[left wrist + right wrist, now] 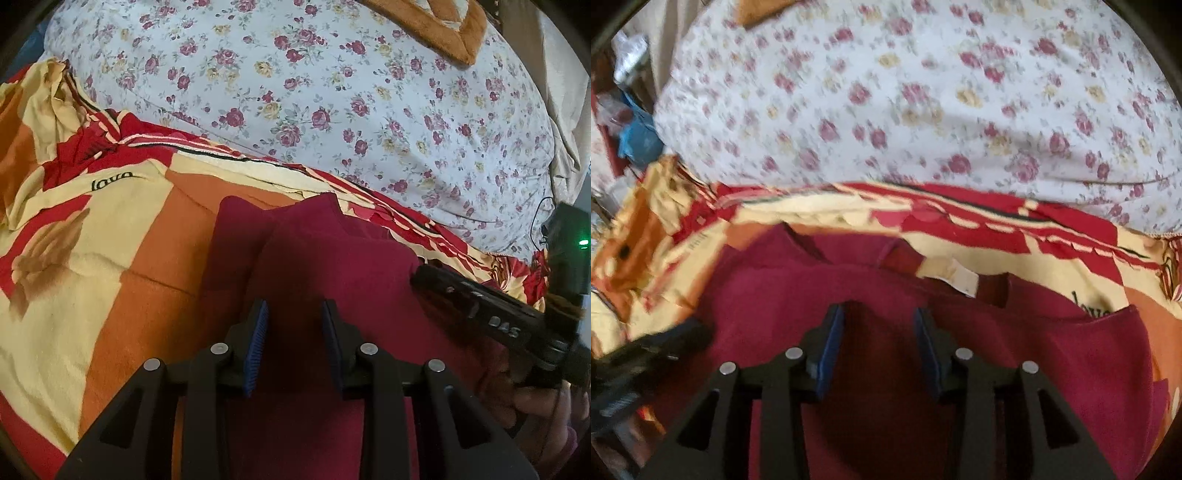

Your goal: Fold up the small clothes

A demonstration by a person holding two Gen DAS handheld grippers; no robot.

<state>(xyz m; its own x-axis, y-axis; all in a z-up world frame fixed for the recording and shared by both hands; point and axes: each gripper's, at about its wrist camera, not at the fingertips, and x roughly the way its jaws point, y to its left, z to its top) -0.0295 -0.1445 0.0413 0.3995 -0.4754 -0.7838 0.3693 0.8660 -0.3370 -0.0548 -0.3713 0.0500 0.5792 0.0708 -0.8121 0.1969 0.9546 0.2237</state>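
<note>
Left wrist view: left gripper (293, 325) pointing down over a dark red garment (332, 258), blue pads (257, 341) standing narrowly apart with only a gap between them, nothing pinched. Garment lying flat on a red, orange and cream patterned blanket (110, 258), its far edge showing two rounded folds. Right gripper (415, 275) reaching in from the right edge, tip resting at the garment's right border; impossible to tell from here how its jaws are standing. Hand (535, 402) holding that tool, low right. Floral quilt (332, 92) bulging behind the blanket.

Right wrist view, blurred: right gripper (879, 332) hovering over the same dark red garment (1071, 350), pads parted moderately, cloth lying below them, not clamped. White label (956, 278) showing at the garment's far edge, just beside a dark opening. Left gripper (665, 339) entering at lower left, smeared, touching or just above the garment's left edge. Blanket (997, 229) and floral quilt (923, 92) lying beyond.
</note>
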